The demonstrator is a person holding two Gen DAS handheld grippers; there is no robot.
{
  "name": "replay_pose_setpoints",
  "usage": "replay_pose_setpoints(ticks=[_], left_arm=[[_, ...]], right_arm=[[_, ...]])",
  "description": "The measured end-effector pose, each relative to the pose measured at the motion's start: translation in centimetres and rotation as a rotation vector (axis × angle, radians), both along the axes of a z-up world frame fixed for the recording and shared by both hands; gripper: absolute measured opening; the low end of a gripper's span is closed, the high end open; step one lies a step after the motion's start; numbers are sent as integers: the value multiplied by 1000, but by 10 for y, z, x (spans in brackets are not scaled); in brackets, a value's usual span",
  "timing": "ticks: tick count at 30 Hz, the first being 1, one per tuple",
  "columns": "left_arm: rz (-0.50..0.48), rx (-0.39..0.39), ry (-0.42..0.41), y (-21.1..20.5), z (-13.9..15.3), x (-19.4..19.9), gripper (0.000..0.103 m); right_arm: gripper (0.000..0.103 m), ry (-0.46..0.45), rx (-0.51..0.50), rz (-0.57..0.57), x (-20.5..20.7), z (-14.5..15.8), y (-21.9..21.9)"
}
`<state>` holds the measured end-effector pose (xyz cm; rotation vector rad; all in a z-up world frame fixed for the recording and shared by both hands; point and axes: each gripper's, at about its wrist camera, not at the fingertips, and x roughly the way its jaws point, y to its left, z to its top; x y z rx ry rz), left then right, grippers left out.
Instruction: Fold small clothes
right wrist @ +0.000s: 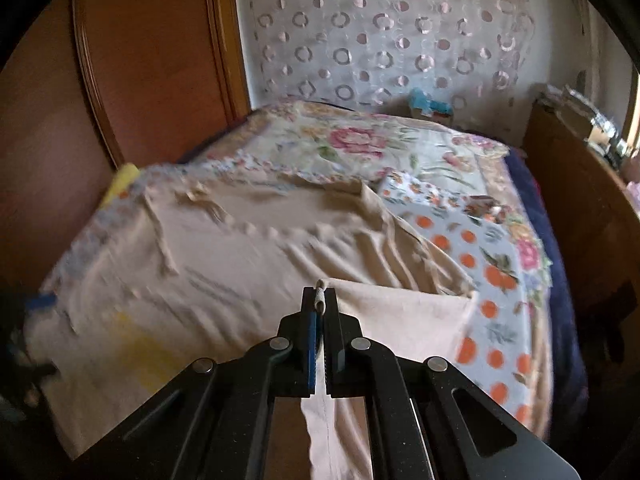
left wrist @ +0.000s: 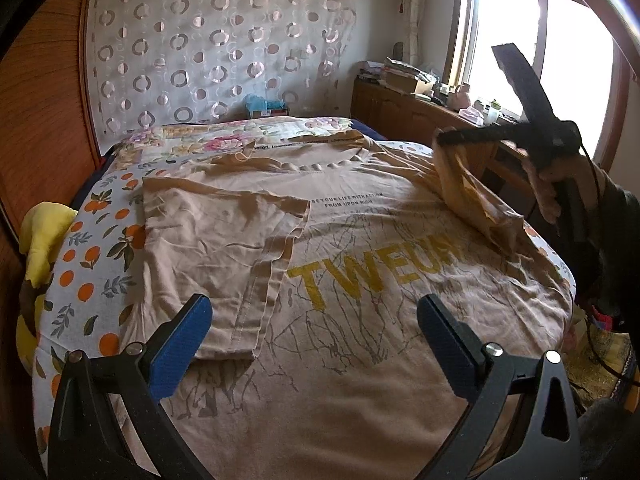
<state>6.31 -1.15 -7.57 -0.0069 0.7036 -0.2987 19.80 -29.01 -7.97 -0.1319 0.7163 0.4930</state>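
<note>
A beige shirt (left wrist: 360, 280) lies spread over most of the bed (left wrist: 80, 280), its front up with yellow letters across the chest; its collar end lies toward the far edge, near the floral quilt (left wrist: 224, 136), and its hem reaches the near edge; one sleeve (left wrist: 224, 248) is folded inward and lies flat on the shirt's left part, toward the bed's left edge, where the orange-print sheet (left wrist: 96, 260) shows; the left gripper (left wrist: 316, 344) hangs over the near edge above the shirt, its blue-padded jaws wide apart and nothing between them; the right gripper (right wrist: 319, 300) is clamped on the other sleeve (right wrist: 400, 312), a pinch of beige cloth showing between its closed jaws; in the left wrist view that sleeve is lifted off the bed near the right edge, hanging in folds from the jaws, with a hand (left wrist: 552, 184) on the handle; a yellow cloth (left wrist: 40, 232) sits at the bed's left edge beside a wooden panel (left wrist: 44, 120); the right wrist view is blurred.
</note>
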Motion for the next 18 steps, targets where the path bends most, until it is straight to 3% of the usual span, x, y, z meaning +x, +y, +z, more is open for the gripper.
replay_pose_setpoints(ticks=[2,5,9,18], left_arm=[[0,-2,0,0,0,0,102],[4,-3,1,1,0,0,102],[13,-6,-4,4,2,0,102],[19,-10,-9,10,6,-2,102]], right_arm=[[2,4,25,33,1,0,10],[10,11,-40,44,0,-8,23],[58,-37,-117,7,-1,-13,18],[58,-54,-145,39,-78,-22,2]])
